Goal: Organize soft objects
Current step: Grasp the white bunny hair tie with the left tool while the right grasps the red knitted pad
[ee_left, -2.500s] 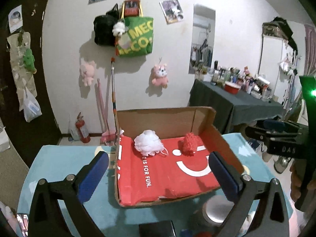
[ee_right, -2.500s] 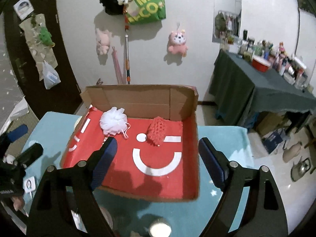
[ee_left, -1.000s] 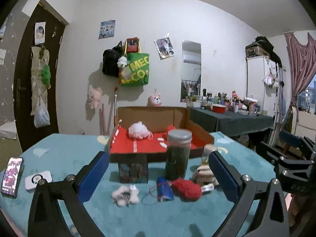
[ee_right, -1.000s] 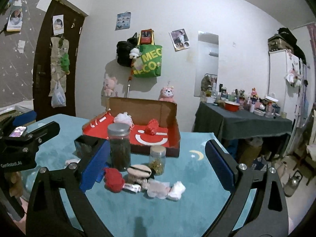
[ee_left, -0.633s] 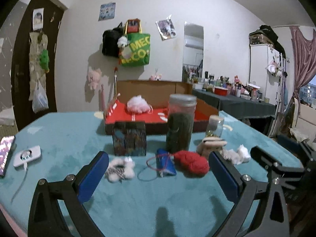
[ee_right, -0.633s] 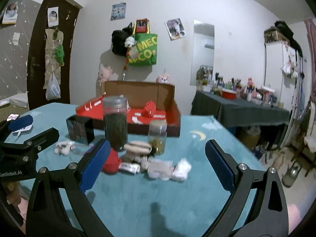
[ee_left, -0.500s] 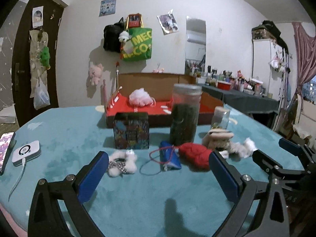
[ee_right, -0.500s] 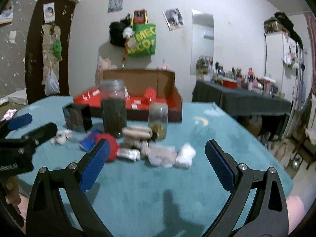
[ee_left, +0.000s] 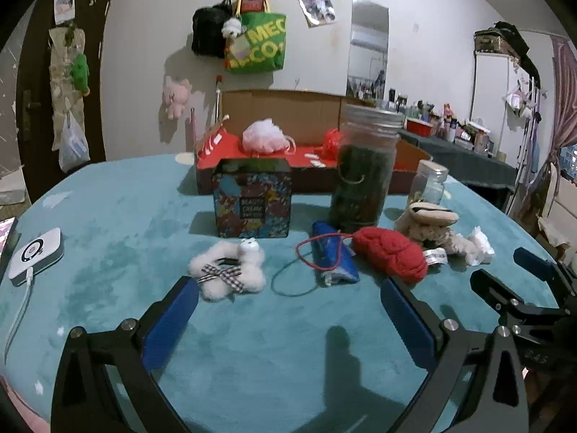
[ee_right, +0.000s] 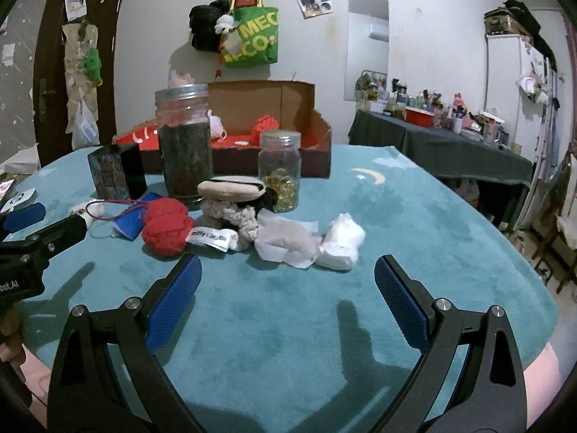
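Jaws of my left gripper stand wide apart over the teal tablecloth, holding nothing. I see the tall dark-filled glass jar ahead; a red knitted ball lies just in front of it, a fluffy white plush with a checked bow left of it, and the red-lined cardboard box behind it.

Through the right wrist camera, my right gripper is equally spread and empty. A crumpled white tissue wad lies right of that jar.
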`<state>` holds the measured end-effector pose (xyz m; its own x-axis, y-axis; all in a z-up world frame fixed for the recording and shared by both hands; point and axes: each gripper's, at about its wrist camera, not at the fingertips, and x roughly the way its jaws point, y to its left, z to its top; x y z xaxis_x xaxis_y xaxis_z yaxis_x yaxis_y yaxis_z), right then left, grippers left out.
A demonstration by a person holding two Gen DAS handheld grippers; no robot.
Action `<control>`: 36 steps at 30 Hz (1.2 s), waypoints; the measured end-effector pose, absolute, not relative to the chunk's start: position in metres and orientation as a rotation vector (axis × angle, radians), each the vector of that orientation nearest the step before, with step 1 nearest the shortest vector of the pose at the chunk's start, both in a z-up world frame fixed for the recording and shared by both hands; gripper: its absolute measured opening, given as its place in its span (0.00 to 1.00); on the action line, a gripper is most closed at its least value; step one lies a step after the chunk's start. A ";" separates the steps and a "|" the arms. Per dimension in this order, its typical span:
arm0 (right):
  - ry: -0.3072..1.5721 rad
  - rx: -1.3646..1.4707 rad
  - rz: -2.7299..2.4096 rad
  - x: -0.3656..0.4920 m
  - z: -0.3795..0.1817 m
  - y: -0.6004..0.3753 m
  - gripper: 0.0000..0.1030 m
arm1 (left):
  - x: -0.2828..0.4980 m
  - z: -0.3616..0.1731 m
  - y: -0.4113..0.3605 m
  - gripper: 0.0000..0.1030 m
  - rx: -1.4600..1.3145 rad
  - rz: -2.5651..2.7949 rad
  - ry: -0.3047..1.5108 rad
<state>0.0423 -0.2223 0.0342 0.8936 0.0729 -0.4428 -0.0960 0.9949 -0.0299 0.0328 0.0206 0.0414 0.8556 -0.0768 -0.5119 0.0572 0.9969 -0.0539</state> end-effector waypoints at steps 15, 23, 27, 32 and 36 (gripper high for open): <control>0.624 0.004 0.355 0.085 0.048 -0.187 0.95 | 0.069 0.048 0.058 1.00 0.020 -0.045 0.671; 0.698 0.112 0.467 0.106 0.051 -0.176 0.90 | 0.088 0.041 0.068 0.95 0.031 -0.101 0.766; 0.708 0.085 0.486 0.109 0.053 -0.165 0.87 | 0.098 0.039 0.066 0.88 0.085 -0.107 0.793; 0.748 0.043 0.483 0.119 0.051 -0.151 0.66 | 0.106 0.032 0.065 0.80 0.095 -0.144 0.829; 0.793 0.013 0.457 0.127 0.045 -0.144 0.55 | 0.108 0.031 0.067 0.59 0.069 -0.171 0.834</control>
